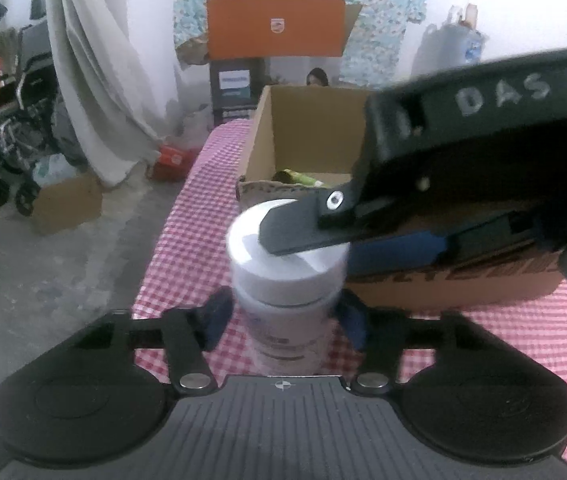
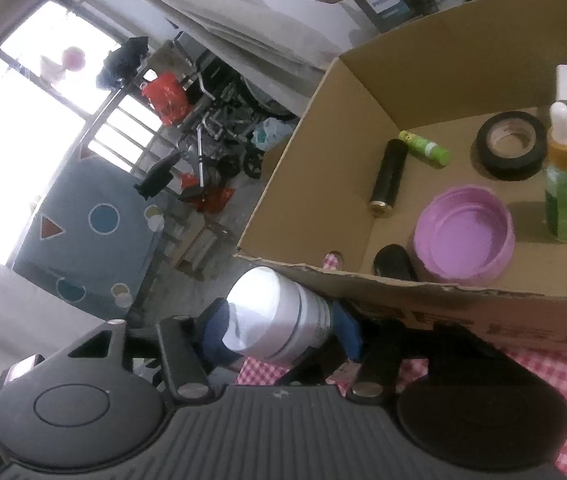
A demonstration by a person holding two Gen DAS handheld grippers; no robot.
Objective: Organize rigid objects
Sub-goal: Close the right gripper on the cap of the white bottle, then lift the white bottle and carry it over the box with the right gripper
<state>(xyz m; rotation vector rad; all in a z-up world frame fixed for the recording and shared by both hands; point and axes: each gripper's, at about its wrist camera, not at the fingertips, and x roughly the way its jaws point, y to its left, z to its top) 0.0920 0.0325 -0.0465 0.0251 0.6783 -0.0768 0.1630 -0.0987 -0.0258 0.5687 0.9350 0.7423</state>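
You had both grippers, left (image 1: 283, 316) and right (image 2: 279, 332), clamped on the white plastic jar (image 1: 285, 276); several items already filled the brown cardboard box (image 2: 315, 152).

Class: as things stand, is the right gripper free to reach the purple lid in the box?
Probably not: the right gripper is shut on the white jar, and the cardboard box's near wall stands before the purple lid.

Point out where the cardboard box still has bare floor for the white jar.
Free: the floor of the cardboard box left of the black tube, up to the left wall. Crowded: right half, with purple lid, tape roll and green dropper bottle close together.
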